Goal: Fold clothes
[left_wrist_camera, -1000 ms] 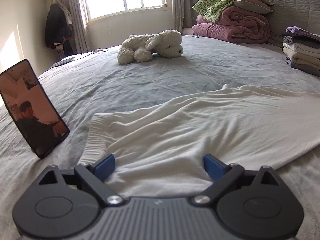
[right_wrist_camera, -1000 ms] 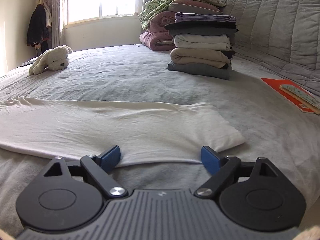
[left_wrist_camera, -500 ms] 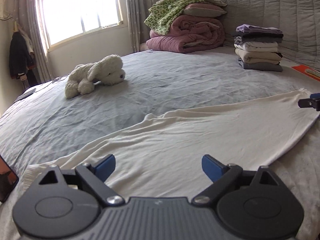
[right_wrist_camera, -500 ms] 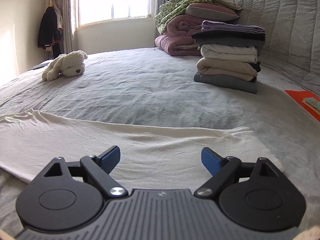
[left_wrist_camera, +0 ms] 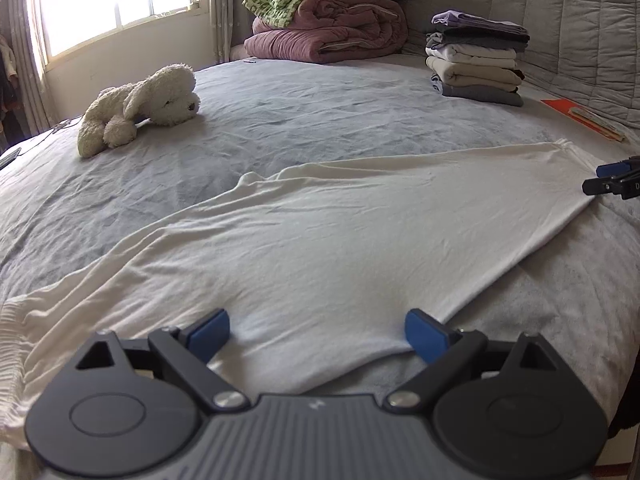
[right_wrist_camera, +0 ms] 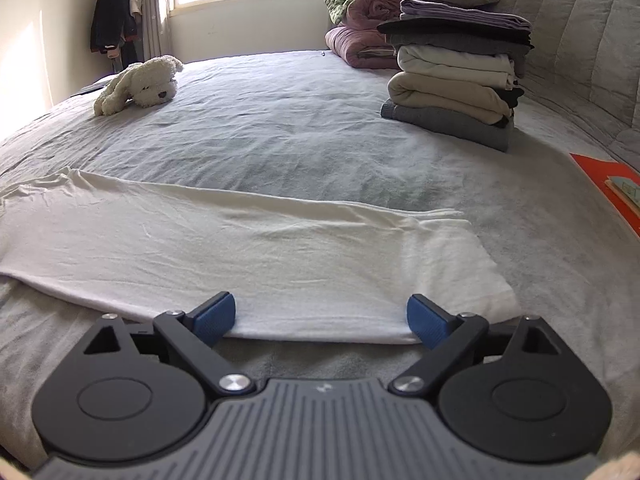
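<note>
A long cream garment lies flat in a band across the grey bed sheet, its ribbed end at the far left. My left gripper hovers open over the garment's near edge, blue pads wide apart with only cloth below. In the right wrist view the same cream garment stretches to the left, and my right gripper stands open above its near hem close to the right end. The right gripper's blue fingertip shows at the left view's right edge, beside the garment's corner.
A stack of folded clothes stands at the back right by the quilted headboard. Rolled quilts and pillows lie behind it. A plush dog lies at the back left. An orange book lies at the right.
The left gripper swung rightward along the garment; the propped phone left its view and the folded stack came in. The right gripper edged forward over the hem. Both stay open.
</note>
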Demonstrator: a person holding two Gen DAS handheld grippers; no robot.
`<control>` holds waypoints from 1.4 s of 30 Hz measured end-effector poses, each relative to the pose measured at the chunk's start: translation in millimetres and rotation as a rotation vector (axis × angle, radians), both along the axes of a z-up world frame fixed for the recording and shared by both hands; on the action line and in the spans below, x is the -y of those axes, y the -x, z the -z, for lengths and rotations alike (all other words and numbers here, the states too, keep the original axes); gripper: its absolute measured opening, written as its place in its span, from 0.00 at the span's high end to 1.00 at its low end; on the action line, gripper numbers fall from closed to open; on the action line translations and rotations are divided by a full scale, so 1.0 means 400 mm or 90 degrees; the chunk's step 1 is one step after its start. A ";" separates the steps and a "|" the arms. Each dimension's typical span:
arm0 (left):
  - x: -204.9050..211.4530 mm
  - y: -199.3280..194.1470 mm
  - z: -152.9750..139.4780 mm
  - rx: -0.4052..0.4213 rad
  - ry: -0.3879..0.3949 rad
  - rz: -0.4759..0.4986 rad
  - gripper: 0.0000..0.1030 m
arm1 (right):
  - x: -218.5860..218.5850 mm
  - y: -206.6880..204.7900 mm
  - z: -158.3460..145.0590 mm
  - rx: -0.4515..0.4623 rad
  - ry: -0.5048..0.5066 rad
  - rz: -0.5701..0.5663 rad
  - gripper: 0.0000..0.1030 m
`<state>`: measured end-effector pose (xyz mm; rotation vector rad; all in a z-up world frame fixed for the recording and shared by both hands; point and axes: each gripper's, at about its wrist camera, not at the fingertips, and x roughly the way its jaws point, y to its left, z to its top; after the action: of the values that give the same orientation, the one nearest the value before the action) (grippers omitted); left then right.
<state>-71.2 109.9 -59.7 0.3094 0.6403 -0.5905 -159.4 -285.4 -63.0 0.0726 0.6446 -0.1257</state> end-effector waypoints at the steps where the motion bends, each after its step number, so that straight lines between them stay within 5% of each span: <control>1: 0.007 0.002 -0.005 0.009 0.001 0.004 0.08 | 0.007 -0.005 -0.008 0.005 -0.009 0.009 0.14; 7: 0.054 0.004 -0.006 0.032 -0.016 0.032 0.08 | 0.050 -0.086 -0.027 0.015 -0.053 0.082 0.50; 10: 0.059 0.001 0.007 0.026 -0.025 0.036 0.07 | 0.046 -0.125 -0.016 0.002 -0.046 0.078 0.55; 21: 0.043 -0.012 0.018 -0.008 0.006 0.026 0.05 | 0.112 -0.218 -0.011 -0.014 -0.008 0.117 0.56; 31: 0.028 -0.019 0.003 -0.017 0.024 0.000 0.05 | 0.170 -0.110 -0.053 -0.001 -0.026 0.133 0.41; 42: -0.012 -0.041 -0.028 -0.032 0.068 -0.082 0.05 | 0.255 -0.031 -0.069 -0.028 -0.093 0.178 0.38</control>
<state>-55.0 114.5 -48.3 0.1519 0.6689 -0.5082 -146.9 -387.4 -35.5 0.3022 0.6847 -0.3506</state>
